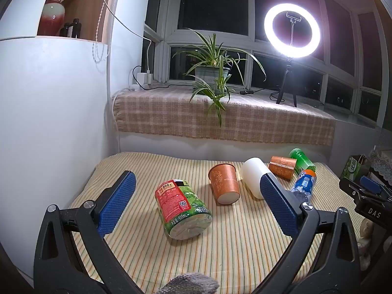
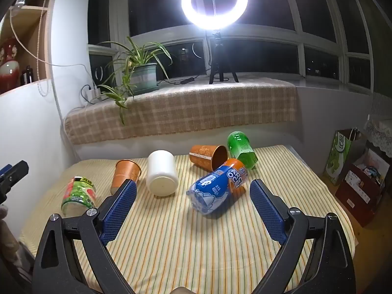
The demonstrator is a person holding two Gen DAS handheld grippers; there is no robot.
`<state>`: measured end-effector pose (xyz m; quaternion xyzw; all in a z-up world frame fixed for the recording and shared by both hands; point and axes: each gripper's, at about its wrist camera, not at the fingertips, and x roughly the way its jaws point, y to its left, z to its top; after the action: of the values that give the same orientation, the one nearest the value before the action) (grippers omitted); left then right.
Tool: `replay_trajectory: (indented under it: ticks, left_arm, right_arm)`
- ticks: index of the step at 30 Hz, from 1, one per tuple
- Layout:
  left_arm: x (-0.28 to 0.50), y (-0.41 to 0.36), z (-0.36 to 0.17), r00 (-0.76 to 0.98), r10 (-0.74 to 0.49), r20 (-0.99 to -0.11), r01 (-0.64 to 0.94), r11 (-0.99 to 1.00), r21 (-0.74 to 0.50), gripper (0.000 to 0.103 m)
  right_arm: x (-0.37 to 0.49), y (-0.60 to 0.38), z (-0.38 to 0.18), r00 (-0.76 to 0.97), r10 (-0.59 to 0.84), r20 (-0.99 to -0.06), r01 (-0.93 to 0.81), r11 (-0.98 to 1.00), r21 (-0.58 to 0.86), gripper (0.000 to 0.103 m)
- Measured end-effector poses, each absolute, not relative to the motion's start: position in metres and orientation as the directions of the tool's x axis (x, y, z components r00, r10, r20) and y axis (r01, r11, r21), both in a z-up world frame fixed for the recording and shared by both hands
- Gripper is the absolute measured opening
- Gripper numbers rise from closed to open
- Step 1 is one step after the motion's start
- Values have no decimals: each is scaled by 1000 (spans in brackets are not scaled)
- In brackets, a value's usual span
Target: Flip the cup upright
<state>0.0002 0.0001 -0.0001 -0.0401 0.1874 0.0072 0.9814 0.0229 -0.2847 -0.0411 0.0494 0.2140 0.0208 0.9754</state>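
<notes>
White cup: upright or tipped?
Tipped. The white cup lies on its side on the striped cloth, flat round end facing the right wrist camera.

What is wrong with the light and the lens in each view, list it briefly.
Left wrist view: ring light blows out with a halo, windows black, window frames bow from fisheye, the green-label cup throws a soft shadow toward the camera. Right wrist view: ring light glares harder at top centre, corners vignette dark, the striped tabletop stays evenly lit and sharp.

Right claw (image 2: 193, 204) gapes above toppled cups (image 2: 162, 176).
</notes>
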Motion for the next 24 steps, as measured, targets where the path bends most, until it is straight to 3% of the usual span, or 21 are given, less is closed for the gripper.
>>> replay_trajectory:
  ticks: [24]
  left_arm:
    - [0,0,0,930,-1,-368,-29,997,-74,103]
  right_arm:
    - [31,-283,-45,891,73,-448,-23,993,116,94]
